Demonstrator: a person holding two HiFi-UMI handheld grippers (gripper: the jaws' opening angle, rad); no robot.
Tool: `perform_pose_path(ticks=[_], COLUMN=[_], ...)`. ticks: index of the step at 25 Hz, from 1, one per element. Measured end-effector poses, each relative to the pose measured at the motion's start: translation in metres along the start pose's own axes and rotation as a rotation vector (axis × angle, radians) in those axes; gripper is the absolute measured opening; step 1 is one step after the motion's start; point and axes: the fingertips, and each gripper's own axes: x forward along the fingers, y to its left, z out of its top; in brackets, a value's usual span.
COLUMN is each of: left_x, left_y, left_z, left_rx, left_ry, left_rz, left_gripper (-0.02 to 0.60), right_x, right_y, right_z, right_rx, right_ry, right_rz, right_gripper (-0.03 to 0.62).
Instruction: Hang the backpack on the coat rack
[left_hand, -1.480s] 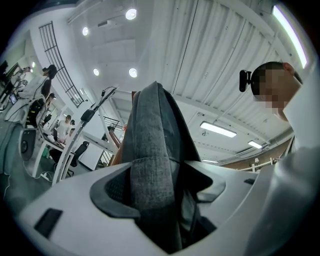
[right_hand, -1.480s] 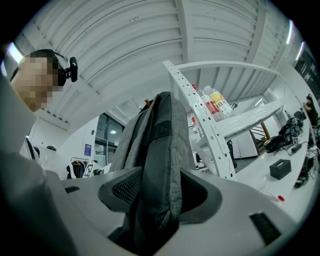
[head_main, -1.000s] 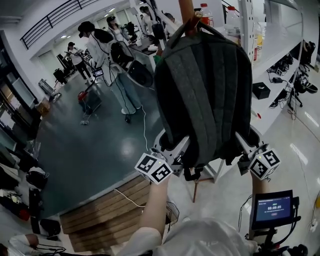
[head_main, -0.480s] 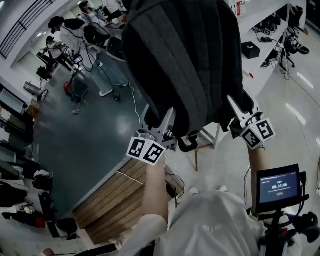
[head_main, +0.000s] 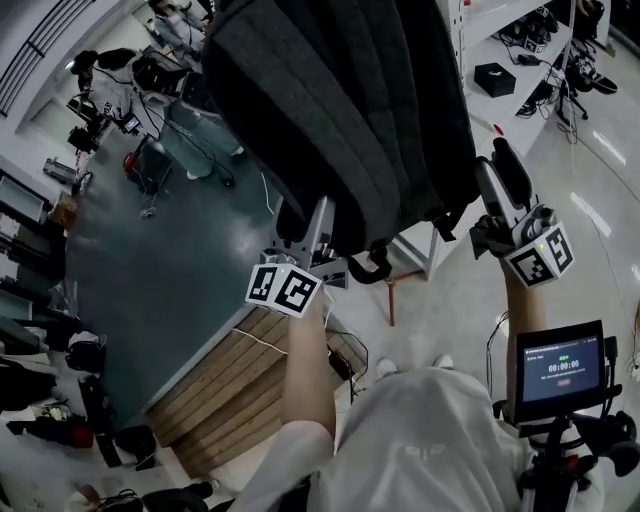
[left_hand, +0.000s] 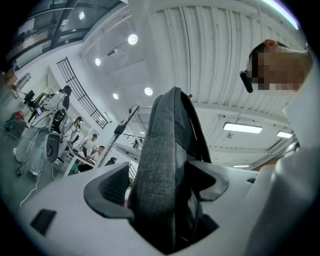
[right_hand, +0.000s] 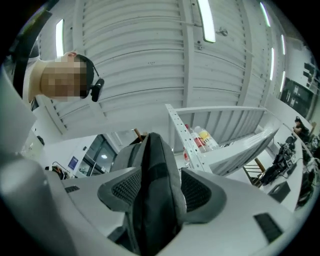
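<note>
**Jaws loosening under the hanging backpack**

The jaws of the left gripper (left_hand: 162, 185) are opening wide. The lower edge of the dark grey woven-fabric backpack (head_main: 340, 110) is standing between them, and the pads appear to be barely bearing on it. The jaws of the right gripper (right_hand: 160, 189) are clamping the opposite lower corner, with fabric filling the gap from pad to pad.

This looks like the release. It is best done by letting the weight go gradually, one side first. The right grip is worth keeping until the pack is hanging steady, and then both jaws can be drawn straight down, clear of the dangling straps (head_main: 375, 265).

Both grippers are pointing upward from beneath the pack, which is hanging above them. A tip of the brown wooden coat rack (right_hand: 135, 133) is showing just behind the pack's top. No view is showing whether the loop is sitting on a peg.
</note>
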Motion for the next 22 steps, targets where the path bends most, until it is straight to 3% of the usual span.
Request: perform_pose_path(ticks=[4, 7, 10, 15, 18, 21, 22], left_x=[-0.006, -0.011, -0.024, -0.039, -0.037, -0.030, -0.028], left_y=[-0.001, -0.006, -0.015, -0.068, -0.097, -0.116, -0.122], left_z=[0.002, 0.006, 0.024, 0.061, 0.065, 0.056, 0.048], left_rx=[0.000, 0.079, 0.117, 0.172, 0.214, 0.202, 0.193], left_ry=[0.015, 0.040, -0.008, -0.105, -0.102, -0.074, -0.050], left_rz=[0.015, 0.036, 0.033, -0.145, -0.231, -0.315, -0.352], left_gripper=[0.348, 0.348, 0.347, 0.334, 0.307, 0.288, 0.251], right_x=[0.009, 0.015, 0.018, 0.021, 0.021, 0.019, 0.017], right_y=[0.028, 0.048, 0.058, 0.072, 0.077, 0.076, 0.074], right_z=[0.014, 0.004, -0.006, -0.018, -0.017, -0.017, -0.018], right_rx=[-0.063, -0.036, -0.021, 0.028, 0.013, 0.002, -0.004], right_ry=[0.028, 0.060, 0.083, 0.117, 0.121, 0.139, 0.150], right_rz=[0.085, 0.162, 0.187, 0.216, 0.205, 0.198, 0.197], right_gripper=[0.236, 0.236, 0.236, 0.236, 0.236, 0.235, 0.235])
